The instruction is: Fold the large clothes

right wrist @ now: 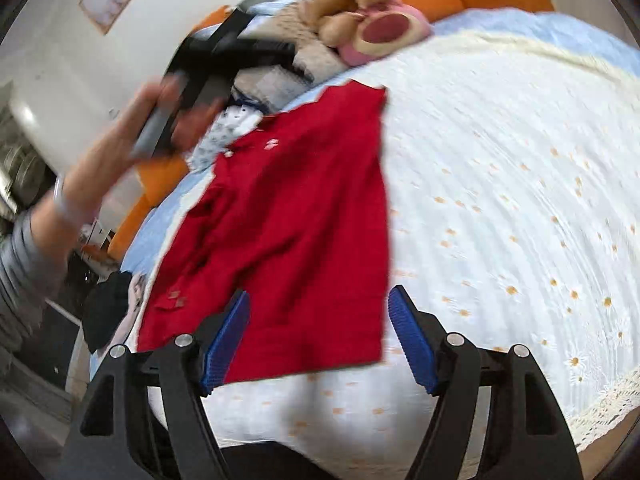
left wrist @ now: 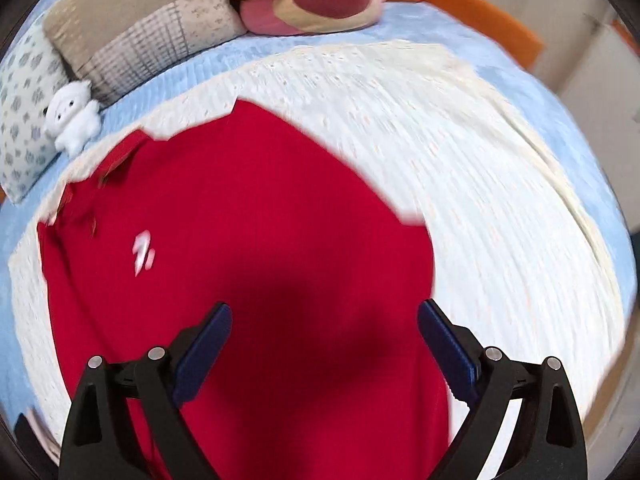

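A red polo shirt [right wrist: 288, 220] lies spread flat on a white daisy-print bedspread [right wrist: 500, 184] that covers a light blue sheet [left wrist: 256, 60]. Its collar points toward the pillows [left wrist: 132, 20], and a small white logo [left wrist: 143, 252] sits on the chest. The left gripper [left wrist: 324, 320] hangs over the shirt's lower half with its blue pads [left wrist: 208, 344] spread wide and nothing between them. The right gripper [right wrist: 320, 312] hovers over the shirt's hem, equally wide apart and holding nothing. In the right wrist view the person's left hand [right wrist: 132, 136] appears blurred above the shirt's far side. A pink and brown plush toy [left wrist: 312, 0] and a small white plush figure [left wrist: 74, 114] rest near the pillows.
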The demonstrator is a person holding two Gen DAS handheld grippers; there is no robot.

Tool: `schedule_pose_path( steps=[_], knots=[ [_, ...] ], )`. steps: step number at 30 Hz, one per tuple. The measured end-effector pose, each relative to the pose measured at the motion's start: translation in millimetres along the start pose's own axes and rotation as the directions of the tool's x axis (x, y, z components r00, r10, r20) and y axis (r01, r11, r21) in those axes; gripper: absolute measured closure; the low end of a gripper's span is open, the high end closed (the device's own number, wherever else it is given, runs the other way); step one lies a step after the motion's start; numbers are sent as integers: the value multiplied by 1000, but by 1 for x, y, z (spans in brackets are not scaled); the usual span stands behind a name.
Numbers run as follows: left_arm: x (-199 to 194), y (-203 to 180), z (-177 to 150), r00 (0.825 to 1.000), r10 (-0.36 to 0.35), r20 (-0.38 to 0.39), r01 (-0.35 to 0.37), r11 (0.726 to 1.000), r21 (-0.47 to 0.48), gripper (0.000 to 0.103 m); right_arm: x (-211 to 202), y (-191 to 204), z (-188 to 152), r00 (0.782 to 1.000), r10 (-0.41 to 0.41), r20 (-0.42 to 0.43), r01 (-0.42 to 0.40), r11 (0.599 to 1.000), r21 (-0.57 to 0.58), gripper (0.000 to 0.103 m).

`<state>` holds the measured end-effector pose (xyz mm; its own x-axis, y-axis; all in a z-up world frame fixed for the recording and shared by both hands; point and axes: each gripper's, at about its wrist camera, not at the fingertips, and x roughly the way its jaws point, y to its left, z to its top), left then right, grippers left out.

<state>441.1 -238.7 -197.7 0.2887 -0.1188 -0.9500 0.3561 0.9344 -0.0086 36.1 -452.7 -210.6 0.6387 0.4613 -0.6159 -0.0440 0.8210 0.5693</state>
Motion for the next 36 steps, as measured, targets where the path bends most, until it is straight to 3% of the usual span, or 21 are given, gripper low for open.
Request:
schedule_pose_path(
  steps=[2, 5, 8, 10, 12, 15, 17, 18, 19, 20, 21, 22, 25, 26, 29, 31, 33, 34, 35, 36],
  knots=[
    [18, -12, 30, 997, 72, -20, -73, 997, -23, 8, 10, -4, -3, 1000, -3, -7, 3, 1000, 12, 32],
    [55, -28, 66, 961, 268, -64, -269, 963, -9, 8, 20, -13, -5, 1000, 1, -15, -1, 1000, 23, 32],
    [76, -41, 74, 954, 289, -83, -289, 957, 15, 8, 27, -23, 6, 1000, 17, -1, -17, 999, 43, 33],
    [89, -49, 77, 938, 335, -93, -333, 942, 40, 8, 28, -26, 7, 1000, 13, -3, -13, 999, 43, 33],
    [102, -54, 81, 910, 404, -92, -400, 914, 65, 8, 30, -22, 6, 1000, -5, -8, 5, 1000, 27, 33],
    [115, -55, 79, 849, 523, -77, -512, 850, 122, 8, 28, -12, 3, 999, -38, -27, 38, 999, -12, 34],
    [118, -56, 79, 835, 547, -63, -534, 833, 146, 9, 34, -7, 1, 996, -81, -45, 80, 996, -29, 35],
    [118, -58, 77, 802, 596, -45, -581, 794, 177, 9, 36, -5, 1, 994, -102, -50, 100, 994, -41, 36],
    [118, -60, 76, 778, 627, -30, -610, 766, 201, 13, 40, -1, 2, 988, -139, -60, 135, 988, -71, 38],
    [117, -62, 74, 756, 654, -13, -634, 737, 234, 24, 41, 2, 3, 984, -166, -66, 160, 983, -90, 48],
    [115, -62, 74, 751, 660, -7, -638, 729, 246, 30, 43, 6, 4, 982, -177, -70, 169, 980, -109, 56],
    [110, -60, 74, 757, 653, -5, -632, 735, 244, 40, 43, 10, 4, 981, -176, -83, 165, 978, -129, 71],
    [95, -48, 75, 796, 605, -19, -589, 781, 207, 81, 42, 26, 3, 964, -258, -68, 237, 946, -223, 76],
    [93, -44, 75, 806, 591, -30, -574, 794, 199, 86, 40, 28, 2, 962, -266, -59, 246, 941, -232, 77],
    [81, -30, 74, 852, 522, -46, -508, 844, 173, 92, 33, 37, 3, 954, -296, -50, 272, 924, -270, 79],
    [68, -12, 73, 904, 424, -50, -414, 900, 136, 93, 25, 45, 7, 955, -294, -36, 273, 920, -283, 80],
    [49, 10, 73, 965, 259, -46, -255, 964, 75, 93, 24, 54, 10, 945, -323, -48, 291, 901, -323, 80],
    [40, 22, 71, 984, 174, -45, -172, 984, 36, 93, 22, 58, 12, 950, -310, -46, 279, 902, -329, 80],
    [28, 40, 70, 997, 71, -38, -72, 997, -15, 93, 16, 60, 16, 968, -247, -43, 223, 929, -294, 80],
    [20, 53, 68, 1000, 3, -23, -4, 999, -42, 93, 11, 63, 20, 981, -189, -41, 172, 949, -264, 81]
  ],
)
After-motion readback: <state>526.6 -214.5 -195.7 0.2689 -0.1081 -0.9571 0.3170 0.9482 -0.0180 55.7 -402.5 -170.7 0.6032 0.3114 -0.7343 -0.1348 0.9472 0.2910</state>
